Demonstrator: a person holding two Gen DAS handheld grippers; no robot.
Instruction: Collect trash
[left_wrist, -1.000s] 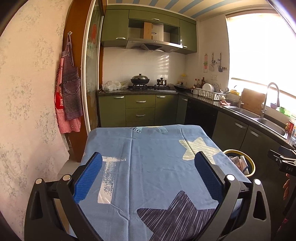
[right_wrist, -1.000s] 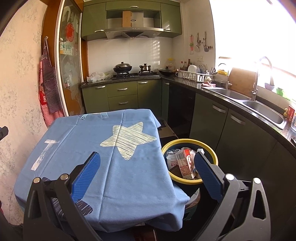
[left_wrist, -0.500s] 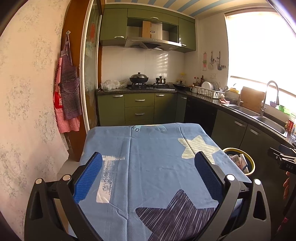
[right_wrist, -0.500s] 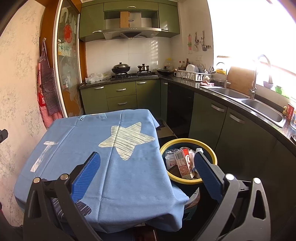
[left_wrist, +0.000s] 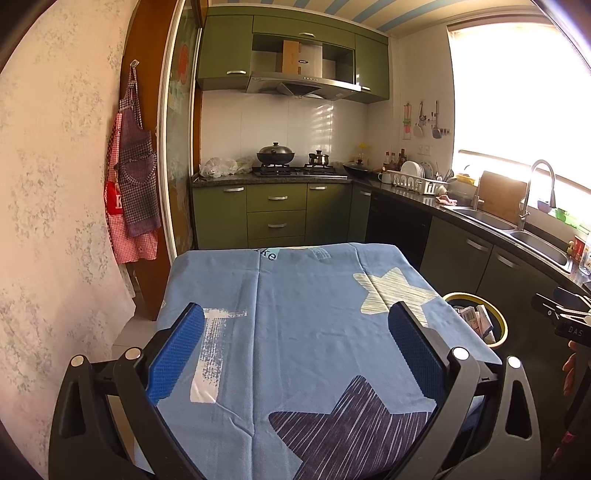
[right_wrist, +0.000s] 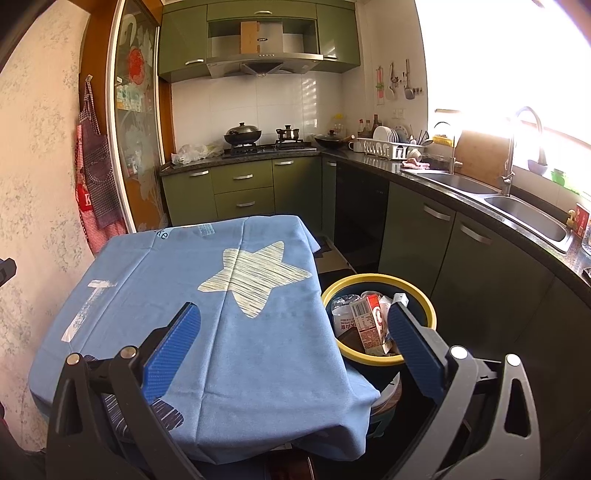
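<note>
A bin with a yellow rim (right_wrist: 428, 306) stands on the floor right of the table; it also shows in the left wrist view (left_wrist: 498, 321). It holds trash: a red and white carton (right_wrist: 369, 321), a clear bottle (right_wrist: 341, 314) and other wrappers. My left gripper (left_wrist: 295, 332) is open and empty above the table with the blue star cloth (left_wrist: 303, 295). My right gripper (right_wrist: 295, 332) is open and empty above the table's right edge and the bin. No trash lies on the cloth (right_wrist: 184, 288).
Green cabinets (left_wrist: 277, 210) and a stove with a pot (left_wrist: 275, 155) stand at the back. A counter with a sink (right_wrist: 517, 210) and a dish rack (right_wrist: 388, 147) runs along the right. Aprons (left_wrist: 133, 177) hang on the left wall.
Both grippers have drawn back and risen a little; the table and bin look slightly lower and farther. Both stay open and empty.
</note>
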